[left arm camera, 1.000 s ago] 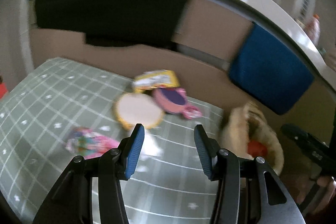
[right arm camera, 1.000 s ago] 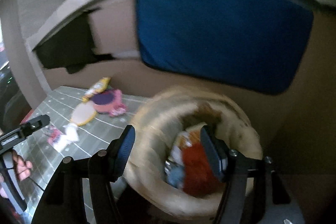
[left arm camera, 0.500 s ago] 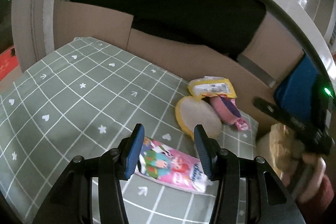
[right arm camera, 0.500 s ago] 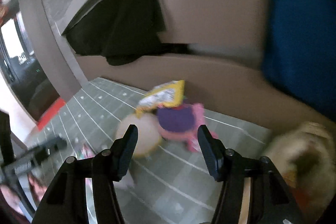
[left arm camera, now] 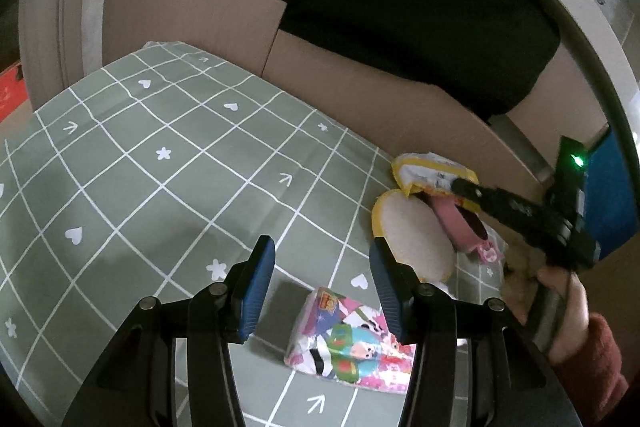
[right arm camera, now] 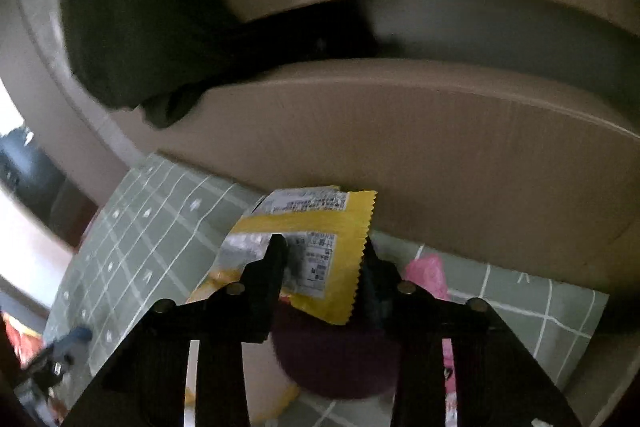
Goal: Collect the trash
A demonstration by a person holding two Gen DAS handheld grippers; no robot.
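L gripper (left arm camera: 322, 291) released, jaws wide apart, hovering over green grid-pattern cloth (left arm camera: 160, 167) on the worktop. Pink cartoon-print packet (left arm camera: 352, 343) lies flat on cloth just beyond and between its fingers, twd 5 o'clock of the left wrist view, not touched. At 2–3 o'clock: round yellow-rimmed disc (left arm camera: 416, 239), a pink item (left arm camera: 464, 223) beside it, and yellow snack wrapper (left arm camera: 432, 173) by the cardboard wall (left arm camera: 360, 87). R gripper (left arm camera: 464, 187) reaches in from 3 o'clock w/ tip at that wrapper.

Right wrist view: R gripper (right arm camera: 324, 259) fingers sit either side of yellow wrapper (right arm camera: 320, 247), wrapper betw. jaws w/ serrated edge by the right finger; can't tell if clenched on it yet. Dark purple round thing (right arm camera: 332, 359) below at 6 o'clock, pink item (right arm camera: 428, 275) at 4 o'clock.
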